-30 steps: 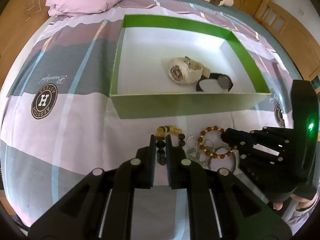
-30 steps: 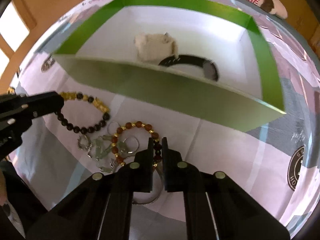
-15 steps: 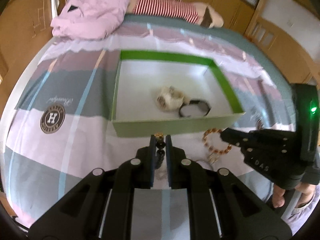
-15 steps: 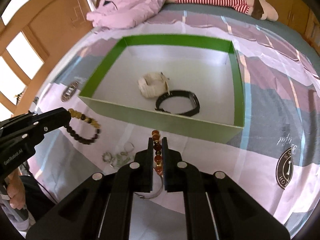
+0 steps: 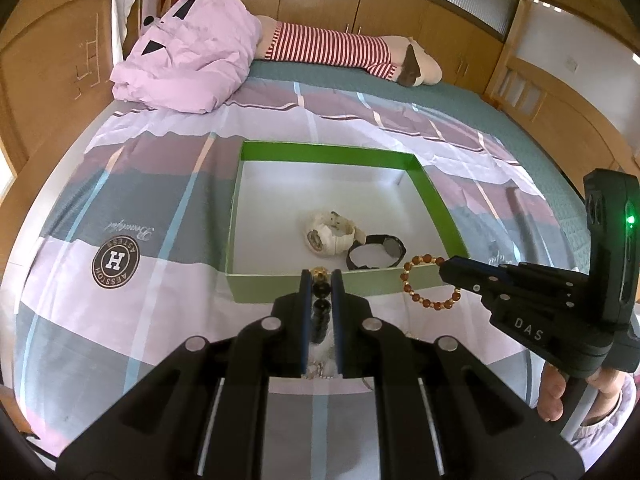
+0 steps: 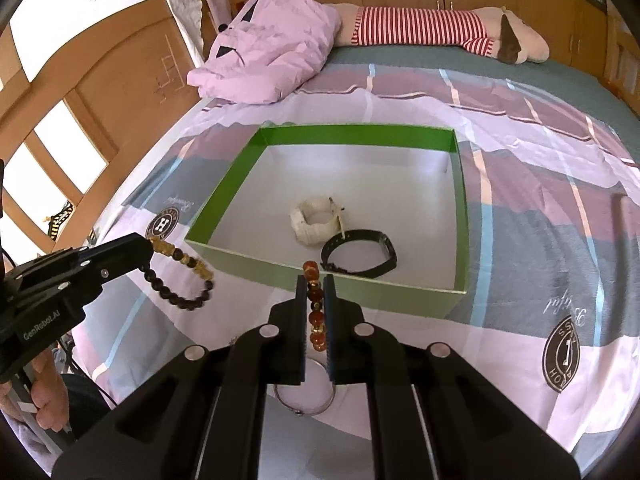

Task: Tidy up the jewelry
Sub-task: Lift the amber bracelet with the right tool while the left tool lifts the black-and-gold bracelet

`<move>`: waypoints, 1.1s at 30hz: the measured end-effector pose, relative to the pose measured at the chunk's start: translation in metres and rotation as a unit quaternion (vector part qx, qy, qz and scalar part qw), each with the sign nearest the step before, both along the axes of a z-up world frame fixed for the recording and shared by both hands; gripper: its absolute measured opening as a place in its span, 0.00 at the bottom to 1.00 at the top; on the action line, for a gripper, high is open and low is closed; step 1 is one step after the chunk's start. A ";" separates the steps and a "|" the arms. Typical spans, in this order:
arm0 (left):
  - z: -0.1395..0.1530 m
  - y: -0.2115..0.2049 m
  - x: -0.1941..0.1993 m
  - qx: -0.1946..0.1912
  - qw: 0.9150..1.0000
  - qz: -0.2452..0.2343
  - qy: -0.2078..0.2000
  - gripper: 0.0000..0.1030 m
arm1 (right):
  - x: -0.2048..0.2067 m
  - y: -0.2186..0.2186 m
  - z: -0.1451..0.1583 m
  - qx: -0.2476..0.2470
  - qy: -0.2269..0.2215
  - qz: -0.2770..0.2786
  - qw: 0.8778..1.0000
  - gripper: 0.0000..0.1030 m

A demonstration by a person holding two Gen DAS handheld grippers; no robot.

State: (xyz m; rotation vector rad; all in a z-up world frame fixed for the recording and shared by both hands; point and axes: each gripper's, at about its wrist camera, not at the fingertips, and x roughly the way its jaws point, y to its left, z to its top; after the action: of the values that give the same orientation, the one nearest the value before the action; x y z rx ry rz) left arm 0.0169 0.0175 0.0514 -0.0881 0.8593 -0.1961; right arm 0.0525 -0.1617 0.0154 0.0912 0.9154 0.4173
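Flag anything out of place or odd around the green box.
Nothing damaged or spilled. Two watches lie in the green box; a silver bangle and small pieces remain outside on the bedspread. Each hand-held gripper holds a bead bracelet.

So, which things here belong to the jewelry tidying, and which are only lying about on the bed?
Part of the job:
- green box
- white watch and black watch, in the box
- dark bead bracelet, in the left gripper
- reddish bead bracelet, in the right gripper
- silver bangle, on the sheet

Just lying about:
- pink quilt
- striped plush toy
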 end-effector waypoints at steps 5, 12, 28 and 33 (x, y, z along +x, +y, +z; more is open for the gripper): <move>0.005 -0.005 -0.002 0.013 1.000 0.002 -0.011 0.09 | -0.001 0.001 0.004 0.012 -0.013 0.001 1.000 0.07; 0.010 -0.008 -0.006 0.028 0.999 0.006 -0.028 0.09 | -0.005 0.004 0.010 0.018 -0.035 0.007 0.999 0.07; 0.015 -0.011 -0.009 0.051 0.998 0.010 -0.043 0.09 | -0.006 0.006 0.010 0.024 -0.040 0.011 0.999 0.07; 0.014 -0.011 -0.008 0.049 0.998 0.012 -0.047 0.09 | -0.006 0.008 0.011 0.030 -0.044 0.010 0.999 0.07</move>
State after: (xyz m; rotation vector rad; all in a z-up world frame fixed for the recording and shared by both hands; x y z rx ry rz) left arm 0.0093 0.0062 0.0656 0.0031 0.7723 -0.1333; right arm 0.0467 -0.1542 0.0267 0.1170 0.8171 0.4634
